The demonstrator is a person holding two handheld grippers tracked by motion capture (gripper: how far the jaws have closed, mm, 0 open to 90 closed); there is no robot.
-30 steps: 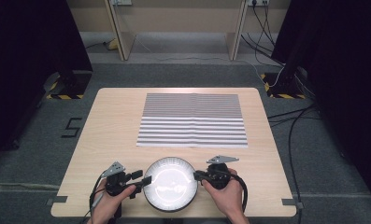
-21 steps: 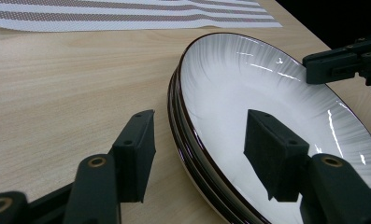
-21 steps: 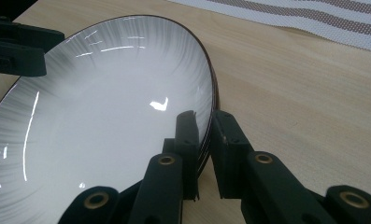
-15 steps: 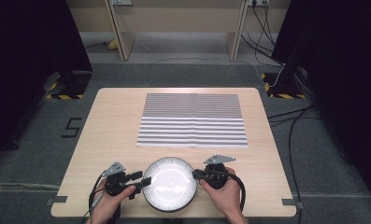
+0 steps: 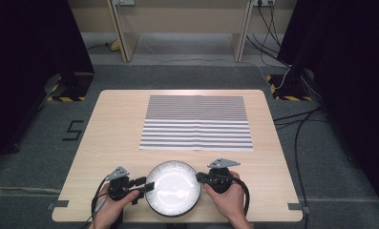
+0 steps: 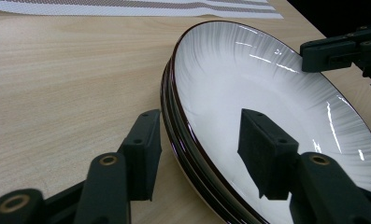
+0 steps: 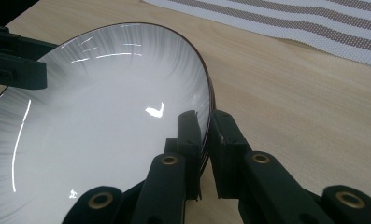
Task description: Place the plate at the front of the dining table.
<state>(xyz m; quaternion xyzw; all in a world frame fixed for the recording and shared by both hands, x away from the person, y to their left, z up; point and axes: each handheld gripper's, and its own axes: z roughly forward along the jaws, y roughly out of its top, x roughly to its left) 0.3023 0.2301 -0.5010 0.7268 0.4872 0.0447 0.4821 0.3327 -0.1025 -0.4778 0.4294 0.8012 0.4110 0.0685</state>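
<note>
A white plate point(image 5: 173, 188) with a dark rim tops a small stack near the table's front edge. My left gripper point(image 5: 146, 187) straddles its left rim. In the left gripper view the plate point(image 6: 248, 84) has one jaw of the left gripper point(image 6: 202, 149) outside the stack and the other over the bowl. A gap remains on both sides and the jaws have just been closing. My right gripper point(image 5: 200, 177) pinches the right rim. In the right gripper view the right gripper point(image 7: 205, 133) has both pads tight against the plate point(image 7: 103, 116) edge.
A grey-and-white striped mat point(image 5: 196, 121) lies flat on the far half of the wooden table point(image 5: 115, 133). Dark stands and cables sit on the floor beyond the table's edges. Both hands rest at the front edge.
The left gripper's jaws have drawn closer together around the plate's left rim. Both hands and the plate stay where they were.
</note>
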